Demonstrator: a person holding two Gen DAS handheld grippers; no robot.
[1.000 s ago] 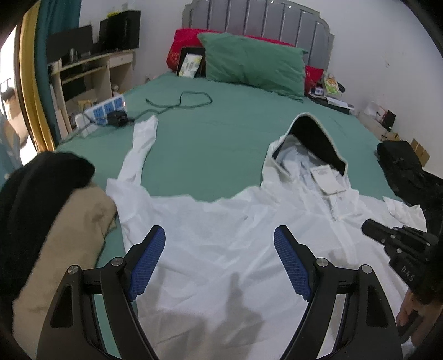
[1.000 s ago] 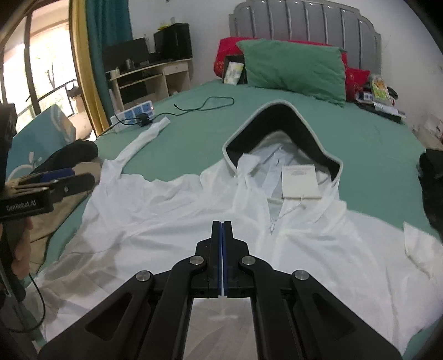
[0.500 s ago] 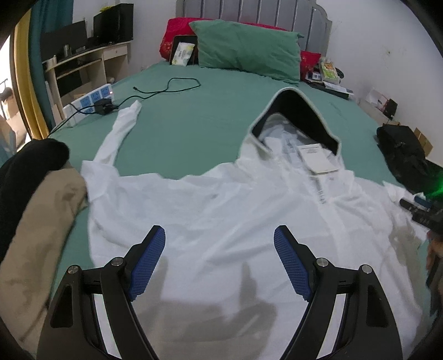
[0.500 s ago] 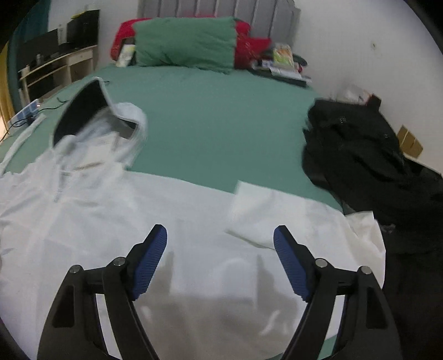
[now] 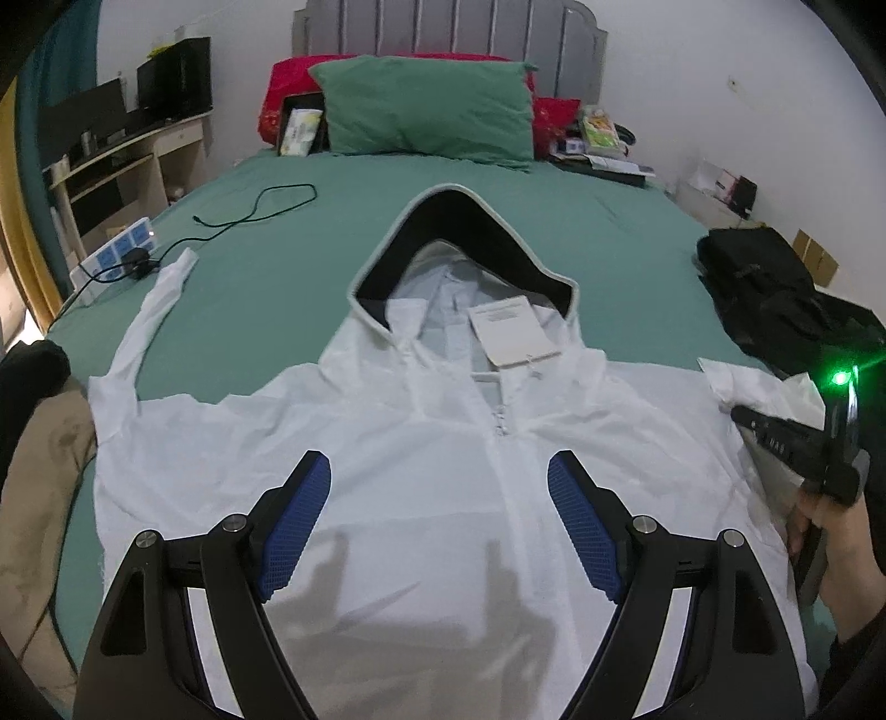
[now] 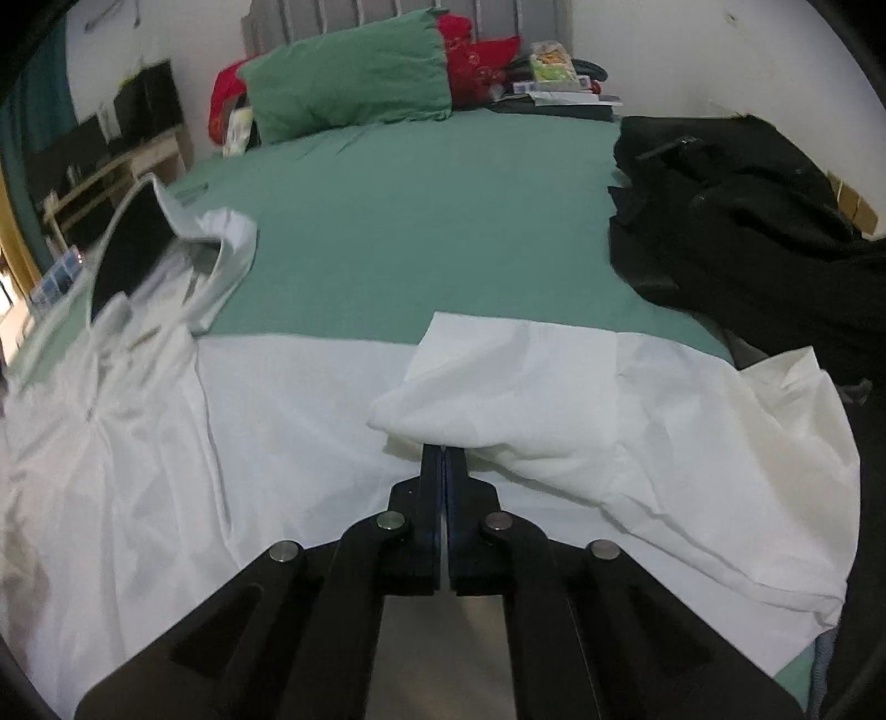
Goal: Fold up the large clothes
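On the bed, right tongs [image 6: 444,459] seemingly pinch the white jacket's [image 5: 421,443] sleeve [image 6: 515,387]; left tongs [image 5: 440,498] gape.

I am looking across a bed [image 5: 343,260] covered in a green sheet, filling the middle of the frame. At top centre a grey padded headboard [image 5: 454,27] is standing against a white wall [image 5: 720,83], with a green pillow [image 5: 426,108] leaning in front of a red one [image 5: 282,94]. In the upper left a pale wooden desk [image 5: 127,160] is carrying dark electronics, and a teal curtain [image 5: 33,83] is hanging at the far left edge. A black cable [image 5: 260,207] is trailing over the sheet toward a power strip [image 5: 119,249]. At upper right, cardboard boxes [image 5: 814,260] are sitting by the wall. Daylight is coming in from the left.
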